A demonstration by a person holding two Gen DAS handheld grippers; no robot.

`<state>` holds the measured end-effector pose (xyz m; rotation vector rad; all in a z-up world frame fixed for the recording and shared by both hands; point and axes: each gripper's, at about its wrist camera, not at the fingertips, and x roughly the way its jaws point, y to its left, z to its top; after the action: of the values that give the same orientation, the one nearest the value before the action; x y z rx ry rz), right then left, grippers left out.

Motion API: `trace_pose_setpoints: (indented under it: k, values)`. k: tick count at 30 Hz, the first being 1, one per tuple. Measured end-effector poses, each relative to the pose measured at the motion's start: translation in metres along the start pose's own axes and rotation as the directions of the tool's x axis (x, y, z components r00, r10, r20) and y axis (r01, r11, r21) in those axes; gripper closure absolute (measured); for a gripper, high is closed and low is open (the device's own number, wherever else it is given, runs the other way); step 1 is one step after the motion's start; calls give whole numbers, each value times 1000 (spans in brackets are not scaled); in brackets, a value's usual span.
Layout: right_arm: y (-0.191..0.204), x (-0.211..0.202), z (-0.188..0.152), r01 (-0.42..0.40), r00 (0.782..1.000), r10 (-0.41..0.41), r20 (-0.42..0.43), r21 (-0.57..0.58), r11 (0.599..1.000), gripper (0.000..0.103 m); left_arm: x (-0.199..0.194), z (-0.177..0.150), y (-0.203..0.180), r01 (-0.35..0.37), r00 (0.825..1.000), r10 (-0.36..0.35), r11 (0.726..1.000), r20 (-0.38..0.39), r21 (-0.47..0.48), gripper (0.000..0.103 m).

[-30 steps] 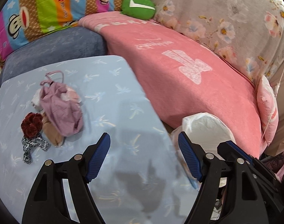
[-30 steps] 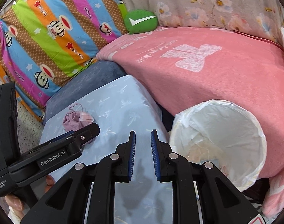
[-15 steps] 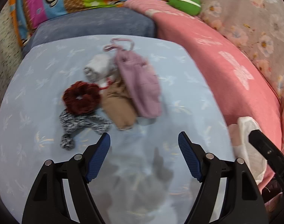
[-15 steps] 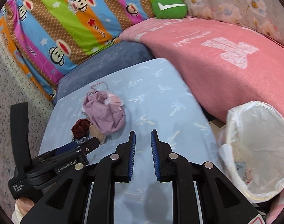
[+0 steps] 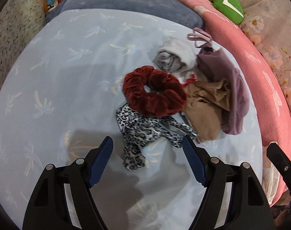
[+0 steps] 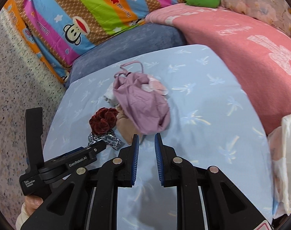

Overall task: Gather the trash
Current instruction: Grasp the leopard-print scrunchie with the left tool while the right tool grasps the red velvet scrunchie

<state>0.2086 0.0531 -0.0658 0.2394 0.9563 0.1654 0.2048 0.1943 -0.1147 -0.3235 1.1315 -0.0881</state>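
On the pale blue tabletop (image 5: pixel 49 99), the left claw (image 5: pixel 147 163) hangs spread wide and empty over the near tail of a leopard-print hair tie (image 5: pixel 143 128), which lies against a dark red scrunchie (image 5: pixel 153 94). To their right a tan cloth (image 5: pixel 204 111) and a grey roll (image 5: pixel 174 57) are half buried under a mauve drawstring pouch (image 5: pixel 235 88), so their full shapes cannot be made out. In the right wrist view the right claw (image 6: pixel 146 143) is nearly pressed together with nothing in it, just short of the pouch, and the white-lined trash bin (image 6: pixel 285 153) is cut off at the right edge.
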Motion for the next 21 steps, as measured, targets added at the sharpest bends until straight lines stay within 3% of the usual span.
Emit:
trace_pose_setpoints:
  k: [3, 6, 8, 10, 14, 21]
  values:
    - [13, 15, 4, -16, 1000, 16, -19, -16, 1000, 85, 8, 3, 6, 32, 999, -33, 999, -25, -19, 37]
    - [26, 28, 6, -32, 999, 30, -38, -31, 999, 85, 7, 6, 6, 37, 999, -37, 999, -15, 9, 50]
    - [36, 36, 8, -46, 998, 44, -50, -40, 998, 85, 8, 8, 10, 65, 998, -64, 998, -29, 13, 75]
    - [45, 43, 10, -58, 997, 55, -61, -48, 997, 85, 10, 10, 15, 102, 993, -102, 995, -53, -2, 85]
    - [60, 58, 12, -76, 995, 71, -77, -64, 995, 71, 3, 7, 27, 97, 994, -96, 995, -48, 0, 88]
    - [82, 89, 16, -106, 988, 96, -120, -81, 991, 71, -9, 9, 43, 55, 998, -55, 998, -23, -14, 88]
